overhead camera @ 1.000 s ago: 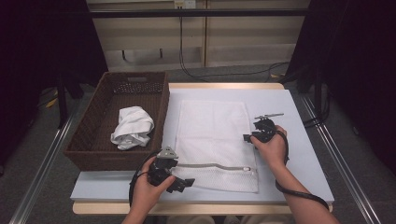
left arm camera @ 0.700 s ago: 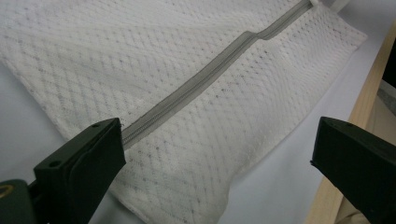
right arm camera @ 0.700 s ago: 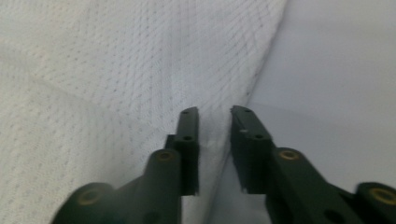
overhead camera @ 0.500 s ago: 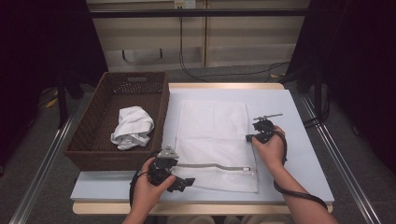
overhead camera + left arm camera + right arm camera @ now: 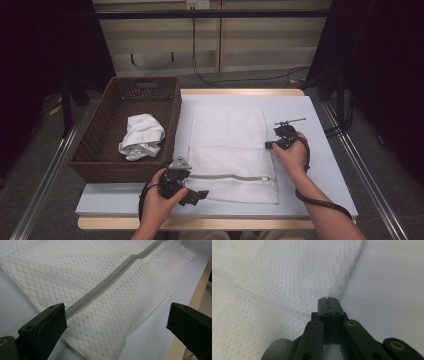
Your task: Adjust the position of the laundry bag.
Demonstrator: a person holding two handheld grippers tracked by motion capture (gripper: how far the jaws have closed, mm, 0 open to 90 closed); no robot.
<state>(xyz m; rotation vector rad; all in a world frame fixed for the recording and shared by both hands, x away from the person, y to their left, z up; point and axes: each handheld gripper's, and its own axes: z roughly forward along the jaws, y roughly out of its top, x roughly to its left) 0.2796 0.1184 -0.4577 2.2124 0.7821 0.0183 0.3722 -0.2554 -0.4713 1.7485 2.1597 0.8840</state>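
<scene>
My right gripper has just closed; its jaws pinch the right edge of the white mesh laundry bag, which lies flat mid-table. My left gripper gapes wide at the bag's near-left corner beside its grey zipper, gripping nothing.

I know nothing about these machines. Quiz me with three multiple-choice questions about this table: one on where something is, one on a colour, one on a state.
1. Where does the crumpled white cloth lie?
A in the basket
B on the mesh bag
C on the floor

2. What colour is the bag's zipper?
A red
B grey
C black

3. How do the left tongs stand?
A shut on the zipper
B shut on the cloth
C wide open

Answers:
1 A, it sits between the brown woven walls.
2 B, a grey strip runs across the white mesh.
3 C, the jaws stand far apart over the bag.
</scene>
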